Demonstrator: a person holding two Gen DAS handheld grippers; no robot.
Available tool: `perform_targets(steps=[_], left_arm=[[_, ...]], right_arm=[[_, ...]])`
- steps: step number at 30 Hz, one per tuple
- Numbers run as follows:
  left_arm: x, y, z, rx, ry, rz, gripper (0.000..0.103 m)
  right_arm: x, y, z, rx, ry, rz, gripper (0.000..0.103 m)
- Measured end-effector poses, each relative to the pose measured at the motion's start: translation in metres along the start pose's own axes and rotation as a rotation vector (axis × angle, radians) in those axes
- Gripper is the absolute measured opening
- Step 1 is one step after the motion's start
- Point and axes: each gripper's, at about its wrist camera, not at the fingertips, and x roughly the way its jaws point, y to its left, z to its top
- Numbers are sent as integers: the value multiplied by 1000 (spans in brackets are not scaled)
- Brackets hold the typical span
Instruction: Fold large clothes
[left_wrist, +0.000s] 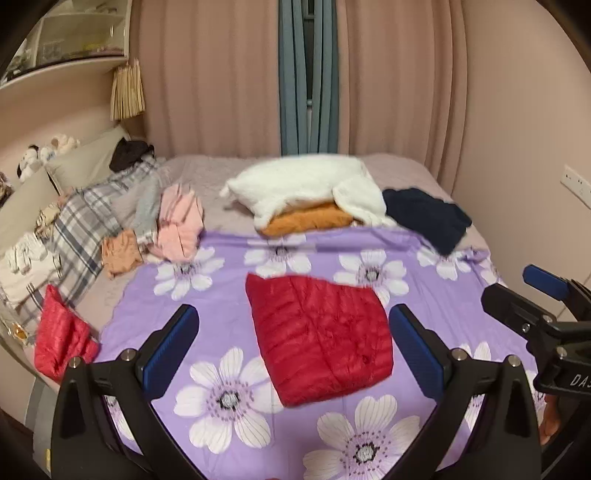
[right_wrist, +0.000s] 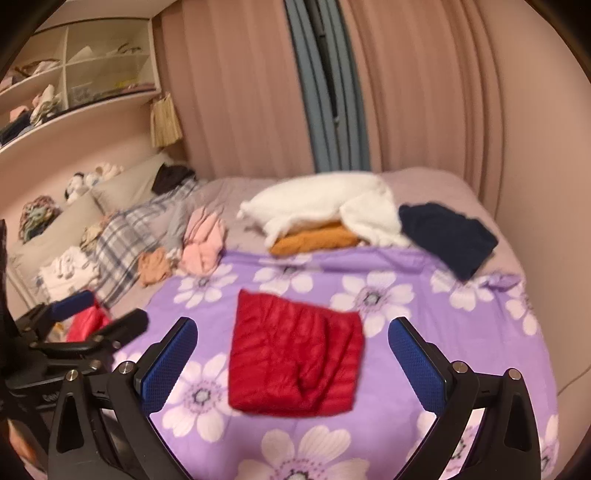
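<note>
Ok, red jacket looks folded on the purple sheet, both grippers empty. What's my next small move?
Probably bring both open grippers down to the folded red jacket and lift it toward the stacked white and orange clothes behind. It lies compact on the purple floral sheet, untouched by the left gripper and right gripper.

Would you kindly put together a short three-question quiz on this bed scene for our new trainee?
1. True or false: the red padded jacket lies folded on the purple floral sheet.
2. Which garment sits under the white fleece: A) navy, B) orange, C) pink?
3. Fill in: the left gripper and the right gripper both have their jaws ____, holding nothing.

Key: 1 true. 2 B, the orange garment. 3 open.
</note>
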Motion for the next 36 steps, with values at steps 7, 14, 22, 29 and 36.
perform_targets(steps=[7,14,22,29,36], left_arm=[[43,17,-50,-53,127,82,103],[59,19,-70,-26,169,103,103],[75,31,-86,-52,211,102,103],[87,32,-92,-51,246,92,103],[90,29,-92,-40,242,83,103]], right_arm=[[29,-10,-43,24,76,-57,102],[55,4,-67,18,151,-45,102],[69,15,-86,-22,176,-84,102],[80,9,-92,27,202,-92,102],[82,8,-91,25,201,-99,102]])
